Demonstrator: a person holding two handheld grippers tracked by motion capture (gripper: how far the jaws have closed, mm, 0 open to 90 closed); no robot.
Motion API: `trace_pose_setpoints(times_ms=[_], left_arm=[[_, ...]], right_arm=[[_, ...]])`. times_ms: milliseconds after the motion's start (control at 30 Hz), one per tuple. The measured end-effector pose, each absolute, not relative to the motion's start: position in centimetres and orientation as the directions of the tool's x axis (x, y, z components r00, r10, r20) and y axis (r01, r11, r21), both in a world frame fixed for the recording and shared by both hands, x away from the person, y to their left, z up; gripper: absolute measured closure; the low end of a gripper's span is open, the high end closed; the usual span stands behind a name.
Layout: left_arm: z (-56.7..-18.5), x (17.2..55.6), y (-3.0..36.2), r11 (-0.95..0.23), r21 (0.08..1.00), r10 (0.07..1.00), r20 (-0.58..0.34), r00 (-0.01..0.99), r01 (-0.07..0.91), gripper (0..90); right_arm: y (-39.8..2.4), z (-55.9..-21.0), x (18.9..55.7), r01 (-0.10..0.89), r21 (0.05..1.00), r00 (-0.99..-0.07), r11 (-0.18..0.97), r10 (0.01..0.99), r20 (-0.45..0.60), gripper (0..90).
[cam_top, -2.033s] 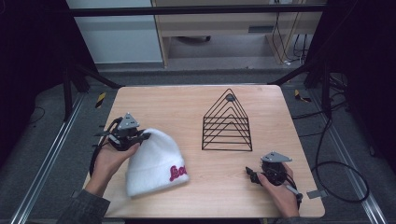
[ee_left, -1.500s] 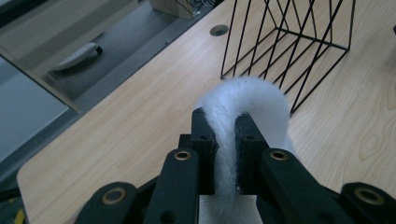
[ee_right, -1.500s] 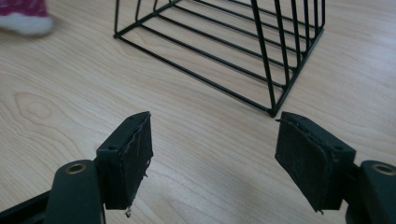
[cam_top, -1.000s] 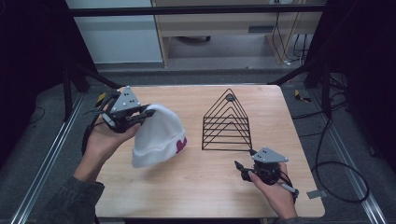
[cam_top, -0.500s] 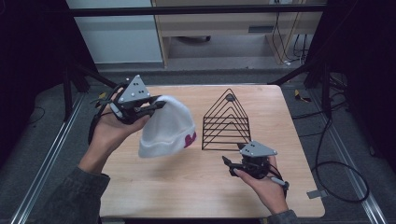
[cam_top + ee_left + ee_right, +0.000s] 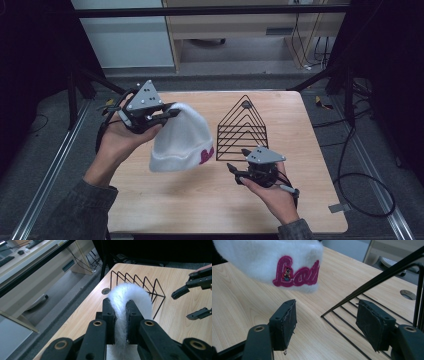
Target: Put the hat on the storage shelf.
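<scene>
Black wire rack [image 6: 243, 129] standing on the wooden table [image 6: 200, 200], toward the far right corner. Round grommet hole [image 6: 245, 104] just behind the rack's peak, near the far edge.

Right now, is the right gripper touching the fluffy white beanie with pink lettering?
Apart. The right gripper view shows the right gripper open, the beanie hanging beyond its pads.

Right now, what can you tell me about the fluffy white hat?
The white hat looks soft and fuzzy, like a knitted beanie. Pink curly letters with a tiny picture are stitched on its band. The left hand-held gripper pinches its top between shut jaws, so it hangs with the open end down and the band's edge low over the wooden table, beside the black wire rack.
</scene>
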State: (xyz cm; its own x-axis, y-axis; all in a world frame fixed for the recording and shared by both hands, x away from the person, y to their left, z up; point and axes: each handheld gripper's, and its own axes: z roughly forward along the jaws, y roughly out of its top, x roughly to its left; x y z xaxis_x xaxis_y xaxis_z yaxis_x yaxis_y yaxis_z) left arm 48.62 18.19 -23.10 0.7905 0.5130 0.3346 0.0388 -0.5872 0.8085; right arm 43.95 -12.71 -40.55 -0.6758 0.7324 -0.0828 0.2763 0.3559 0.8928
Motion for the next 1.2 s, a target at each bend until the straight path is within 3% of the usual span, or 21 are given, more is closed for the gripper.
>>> trace_pose_setpoints(times_ms=[1200], left_arm=[[-20.0, 47.2, 13.9, -0.614, 0.784, 0.398, 0.405, 0.823, -0.090, 81.0]], right_arm=[[-12.6, -39.1, 44.6, 0.258, 0.898, -0.694, 0.357, 0.715, -0.085, 30.4]])
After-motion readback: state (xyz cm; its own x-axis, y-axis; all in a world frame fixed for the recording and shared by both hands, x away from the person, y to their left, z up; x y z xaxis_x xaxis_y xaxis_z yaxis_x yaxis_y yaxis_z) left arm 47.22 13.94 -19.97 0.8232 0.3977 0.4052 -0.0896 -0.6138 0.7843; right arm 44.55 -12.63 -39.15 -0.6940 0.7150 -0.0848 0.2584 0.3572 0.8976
